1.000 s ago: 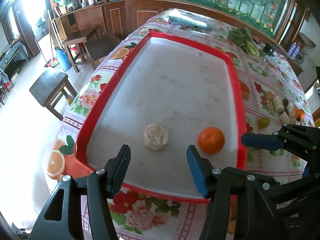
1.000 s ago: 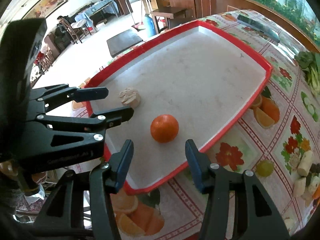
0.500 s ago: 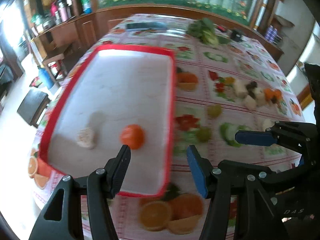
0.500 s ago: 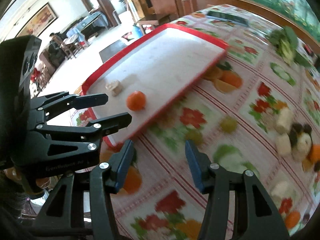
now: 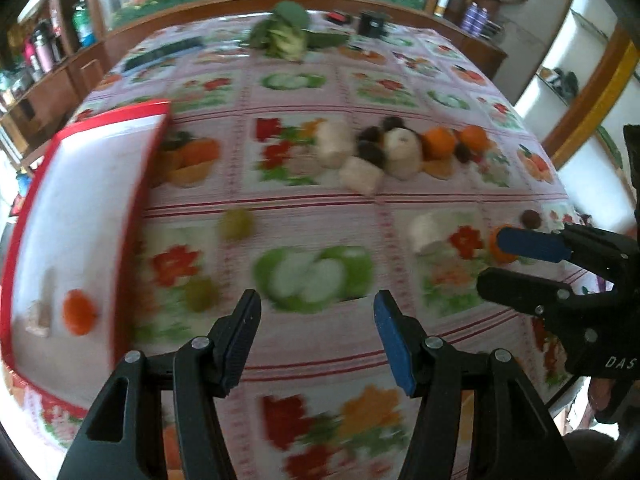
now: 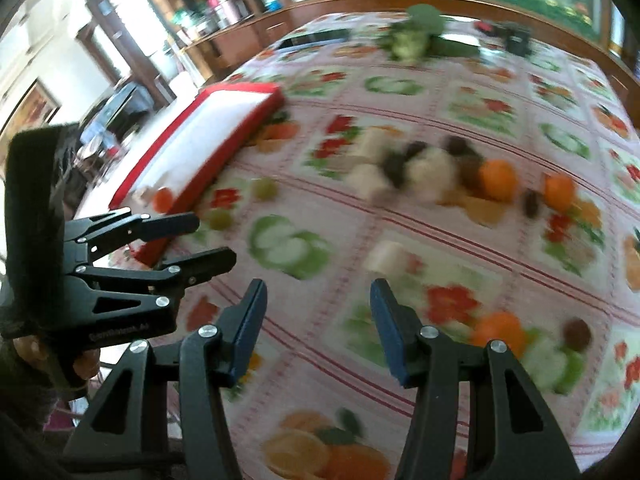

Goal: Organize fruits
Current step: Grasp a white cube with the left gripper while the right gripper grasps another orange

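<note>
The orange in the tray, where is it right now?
In the left wrist view, the orange sits far left in the red tray's near corner, beside a pale chunk.

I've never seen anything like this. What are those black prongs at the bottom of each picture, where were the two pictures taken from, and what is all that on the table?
There is no robot here: a person holds a two-fingered claw in each hand, and each claw carries a camera that looks out along its fingers. One picture looks out from the left claw, the other from the right claw. Both are open and hold nothing.

Below is a flowered tablecloth. On the left lies a red-rimmed tray with an orange and a pale lump, too blurred to name, in it. Loose on the cloth lie oranges, pale chunks, dark round fruits and small green ones. Leafy greens sit at the far end.
</note>
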`<state>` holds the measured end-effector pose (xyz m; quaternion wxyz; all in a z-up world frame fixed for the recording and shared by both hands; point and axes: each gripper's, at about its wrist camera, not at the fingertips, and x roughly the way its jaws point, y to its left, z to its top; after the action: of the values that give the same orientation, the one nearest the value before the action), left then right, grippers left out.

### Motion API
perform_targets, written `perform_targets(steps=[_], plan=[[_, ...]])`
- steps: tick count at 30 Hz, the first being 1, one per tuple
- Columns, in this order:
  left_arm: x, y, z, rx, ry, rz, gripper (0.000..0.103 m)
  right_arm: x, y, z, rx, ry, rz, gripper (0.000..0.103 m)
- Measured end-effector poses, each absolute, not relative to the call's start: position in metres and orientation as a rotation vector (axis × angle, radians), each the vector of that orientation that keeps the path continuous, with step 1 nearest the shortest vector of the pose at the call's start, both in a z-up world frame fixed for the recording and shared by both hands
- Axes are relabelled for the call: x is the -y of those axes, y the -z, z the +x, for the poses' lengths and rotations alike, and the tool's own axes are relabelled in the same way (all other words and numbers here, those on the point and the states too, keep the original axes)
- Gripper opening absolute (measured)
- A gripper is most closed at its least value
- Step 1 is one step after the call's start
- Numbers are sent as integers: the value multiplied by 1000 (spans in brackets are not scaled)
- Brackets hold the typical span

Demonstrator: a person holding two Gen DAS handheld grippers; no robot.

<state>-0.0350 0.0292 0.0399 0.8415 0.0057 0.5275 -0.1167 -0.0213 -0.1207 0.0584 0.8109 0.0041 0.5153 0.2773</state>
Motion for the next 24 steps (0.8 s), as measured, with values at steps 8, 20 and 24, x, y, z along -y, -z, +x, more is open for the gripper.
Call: perform_targets(steps=[8,20,24], plan=[[21,-30,-19,-1149,319,30,59,198,-55,-28,-1079,-463,70,55],[48,-14,6,-1167,306,-39,55,245,-45,-28,-1093,-416,136,55],[47,-14,7,-1152,309,-47,25,248,-43,-25,-1093,-416,143,56]])
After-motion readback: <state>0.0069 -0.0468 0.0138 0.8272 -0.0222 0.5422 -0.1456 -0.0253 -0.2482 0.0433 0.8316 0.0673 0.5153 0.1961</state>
